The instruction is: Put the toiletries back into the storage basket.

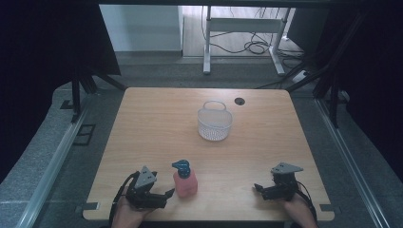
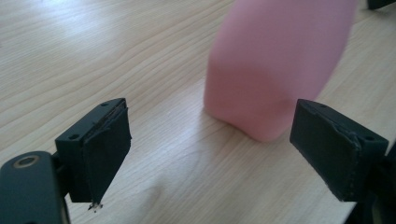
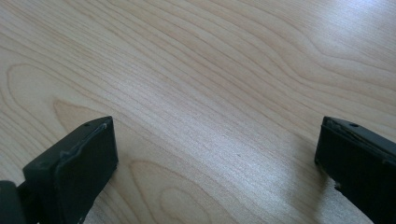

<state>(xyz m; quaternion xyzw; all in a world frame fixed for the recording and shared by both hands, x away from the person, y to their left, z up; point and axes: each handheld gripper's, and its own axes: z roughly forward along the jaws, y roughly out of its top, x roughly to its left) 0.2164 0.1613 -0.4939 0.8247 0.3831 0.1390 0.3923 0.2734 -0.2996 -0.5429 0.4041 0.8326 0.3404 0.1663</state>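
Left gripper (image 1: pixel 164 194), jaws spread, faces the pink bottle (image 1: pixel 185 182); right gripper (image 1: pixel 259 188) likewise released.

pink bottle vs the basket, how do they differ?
The pink bottle is opaque with a blue pump top; the basket is a pale, see-through mesh tub with a hoop handle. The pink bottle is narrow and closed, the basket wider and open-topped. The pink bottle stands at the near edge just ahead of the open left gripper; the basket sits farther back, away from both grippers. Both stand upright on the table.
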